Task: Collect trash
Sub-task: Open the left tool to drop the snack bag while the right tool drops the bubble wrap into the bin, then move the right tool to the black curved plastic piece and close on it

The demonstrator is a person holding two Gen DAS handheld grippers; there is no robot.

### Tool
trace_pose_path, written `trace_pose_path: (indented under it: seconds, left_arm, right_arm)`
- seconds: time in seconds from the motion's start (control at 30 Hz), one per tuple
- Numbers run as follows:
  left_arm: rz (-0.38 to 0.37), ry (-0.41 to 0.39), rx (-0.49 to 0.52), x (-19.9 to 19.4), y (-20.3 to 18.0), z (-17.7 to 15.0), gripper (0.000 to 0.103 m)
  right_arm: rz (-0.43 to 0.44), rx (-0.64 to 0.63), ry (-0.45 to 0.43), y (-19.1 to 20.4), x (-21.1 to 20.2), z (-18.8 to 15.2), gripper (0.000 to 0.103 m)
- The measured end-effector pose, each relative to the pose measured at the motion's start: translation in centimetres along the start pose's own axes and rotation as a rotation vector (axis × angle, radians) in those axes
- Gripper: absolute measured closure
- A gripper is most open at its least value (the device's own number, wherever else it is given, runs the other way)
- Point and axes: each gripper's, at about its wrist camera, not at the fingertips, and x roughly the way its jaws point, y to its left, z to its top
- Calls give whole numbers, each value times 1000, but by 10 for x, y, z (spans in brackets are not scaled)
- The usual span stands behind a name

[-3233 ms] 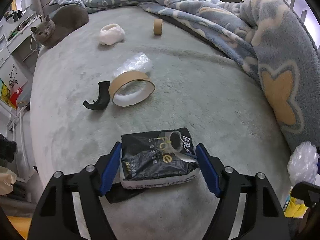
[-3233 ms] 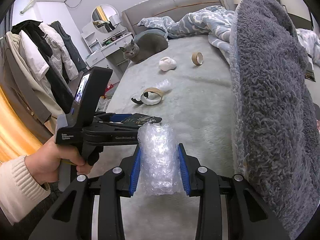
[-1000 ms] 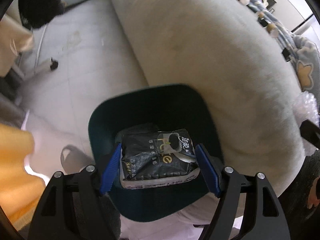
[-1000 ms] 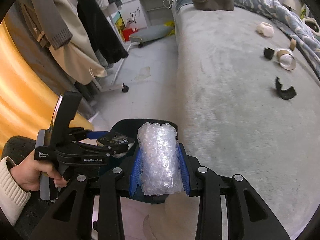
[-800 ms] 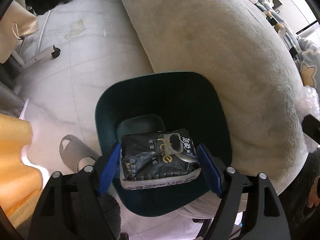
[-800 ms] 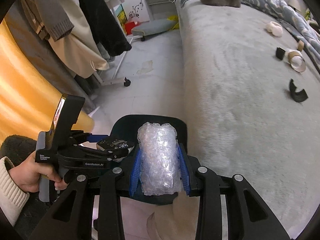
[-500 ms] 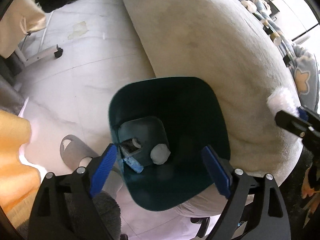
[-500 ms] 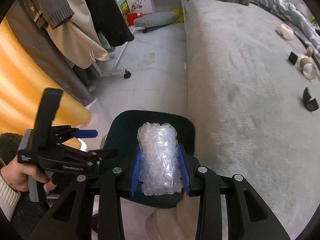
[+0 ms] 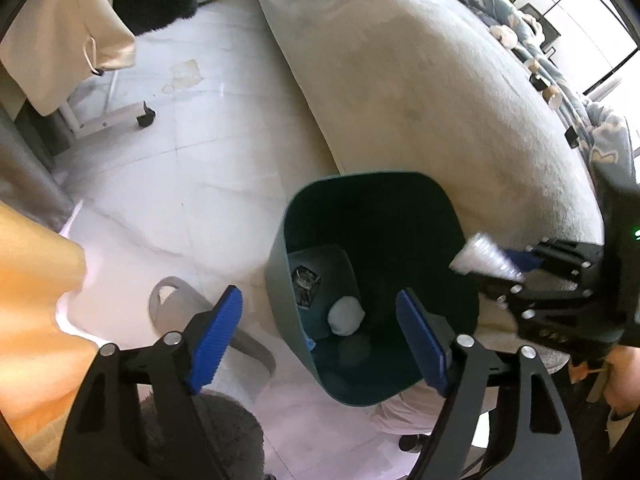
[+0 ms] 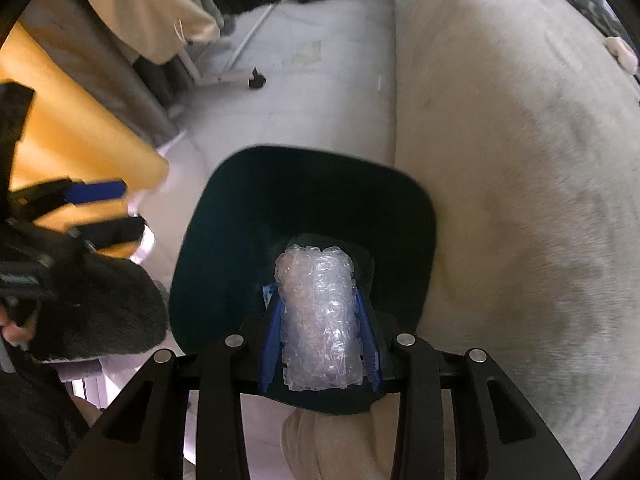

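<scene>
left gripper (image 9: 320, 334): fingers apart, empty, jaws just narrowing
right gripper (image 10: 318, 322): clamps bubble wrap (image 10: 318, 316), frame centre, over bin (image 10: 400, 184)
done: packet (image 9: 306, 285), wad in bin
left: drop wrap; bed (image 9: 420, 80) scraps

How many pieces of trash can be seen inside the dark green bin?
3: a black packet by the left wall of the bin, a white ball beside it, a blue scrap below. More may be hidden in shadow.

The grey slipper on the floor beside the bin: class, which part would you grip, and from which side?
Grip the slipper's arched strap from above, one finger through its opening. The strap stands up from the flat sole, which lies against the floor beside the bin.
</scene>
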Motion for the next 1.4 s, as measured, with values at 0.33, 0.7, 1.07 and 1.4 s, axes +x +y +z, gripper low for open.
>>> trace_pose_path:
  seconds: [0.33,0.7,1.07,1.4]
  left_arm:
    - [-8,-104,41,-29,-3,5,37]
    - [-35,-205,83,-61,-26,17,42]
    - [-89,-271,133,-73,-70,35,44]
    - [-122,-368,238,-88,-117,57,46]
  right_arm:
    - [-9,15,-7,2,4,0,37]
    - [-8,-5,-121,2,-32,2,32]
    - [-16,37,-314,-36,-102,-5,29]
    - [-47,189,-446,-115,-152,-31,21]
